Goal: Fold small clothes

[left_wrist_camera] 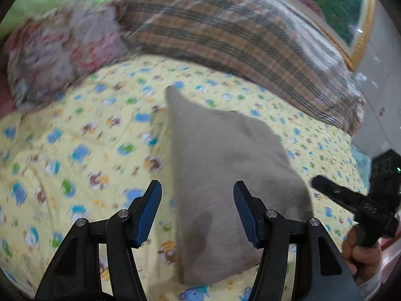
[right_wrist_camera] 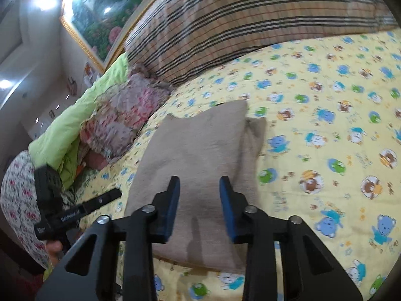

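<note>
We find a small grey-brown garment (left_wrist_camera: 225, 175) lying on the yellow cartoon-print quilt (left_wrist_camera: 87, 150), directly ahead of both grippers. The left gripper (left_wrist_camera: 198, 188) hangs above the garment's near half with its jaws wide apart and nothing between them; the cloth passes beneath the gap and under the right-hand finger. The right gripper (right_wrist_camera: 199, 183) likewise stands open and empty over the near edge of the same garment (right_wrist_camera: 200, 155). From that side a second layer shows past the far right edge, so we judge the piece already doubled at least once, though motion blur prevents a firm reading of the fold lines. A plaid blanket (right_wrist_camera: 250, 20) and a floral pillow (right_wrist_camera: 125, 115) lie beyond the garment, well apart from it. We assess the step as between folds: cloth laid, neither tool engaged. The next move calls for each gripper to lower onto an edge or corner, close on the cloth and carry it across.
</note>
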A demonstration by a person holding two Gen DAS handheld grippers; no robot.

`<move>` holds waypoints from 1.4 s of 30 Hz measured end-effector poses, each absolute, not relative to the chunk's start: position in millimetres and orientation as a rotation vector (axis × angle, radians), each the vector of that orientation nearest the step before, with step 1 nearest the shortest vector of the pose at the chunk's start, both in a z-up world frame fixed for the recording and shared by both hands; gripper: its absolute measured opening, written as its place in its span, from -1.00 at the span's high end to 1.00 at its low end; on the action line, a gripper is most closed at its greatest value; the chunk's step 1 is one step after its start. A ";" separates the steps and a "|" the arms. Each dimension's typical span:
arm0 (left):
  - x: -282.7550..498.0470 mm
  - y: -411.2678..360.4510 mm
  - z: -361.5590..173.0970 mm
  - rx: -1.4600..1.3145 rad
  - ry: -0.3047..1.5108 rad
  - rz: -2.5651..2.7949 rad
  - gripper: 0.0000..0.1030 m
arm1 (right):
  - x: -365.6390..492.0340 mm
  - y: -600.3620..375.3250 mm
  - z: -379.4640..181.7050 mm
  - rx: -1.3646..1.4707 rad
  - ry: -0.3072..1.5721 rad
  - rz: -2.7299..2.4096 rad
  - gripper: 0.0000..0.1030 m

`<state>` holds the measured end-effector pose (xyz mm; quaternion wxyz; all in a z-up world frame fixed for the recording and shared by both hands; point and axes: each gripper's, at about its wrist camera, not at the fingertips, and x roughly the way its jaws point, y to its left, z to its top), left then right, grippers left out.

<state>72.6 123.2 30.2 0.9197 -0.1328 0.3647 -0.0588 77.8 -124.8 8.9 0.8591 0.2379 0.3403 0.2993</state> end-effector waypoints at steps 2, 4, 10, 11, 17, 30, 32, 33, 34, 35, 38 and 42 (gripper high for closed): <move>74.5 116.0 34.0 -0.264 0.739 -0.183 -0.17 | 79.9 -116.6 10.1 0.458 0.723 0.614 0.39; 80.3 109.9 34.9 -0.231 0.744 -0.196 -0.17 | 83.3 -111.5 9.1 0.436 0.732 0.602 0.39; 103.5 113.2 18.2 -0.291 0.804 -0.312 -0.17 | 97.8 -107.4 1.9 0.429 0.765 0.606 0.39; 106.7 113.7 14.4 -0.291 0.811 -0.303 -0.17 | 100.8 -107.7 -1.1 0.430 0.775 0.604 0.39; 125.8 104.8 -3.1 -0.169 0.871 -0.233 -0.17 | 117.7 -105.4 -29.2 0.418 0.866 0.572 0.63; 120.5 123.5 -7.0 -0.230 0.909 -0.173 -0.37 | 121.1 -116.2 -29.2 0.497 0.868 0.584 0.77; 106.1 130.0 -5.7 -0.247 0.909 -0.156 -0.34 | 105.6 -119.0 -21.7 0.485 0.847 0.579 0.73; 96.9 132.9 -5.2 -0.247 0.904 -0.144 -0.34 | 98.9 -120.7 -19.1 0.481 0.838 0.577 0.73; 85.5 136.0 -5.0 -0.245 0.899 -0.126 -0.34 | 92.5 -123.0 -17.0 0.479 0.832 0.576 0.73; 76.8 138.3 -4.6 -0.248 0.897 -0.119 -0.34 | 84.8 -125.4 -14.9 0.480 0.823 0.574 0.73; 55.1 144.2 -6.2 -0.267 0.902 -0.109 -0.34 | 65.7 -130.8 -13.1 0.484 0.809 0.572 0.73; 37.1 136.9 -11.0 -0.204 0.905 -0.082 -0.35 | 47.3 -129.3 -17.6 0.472 0.818 0.578 0.73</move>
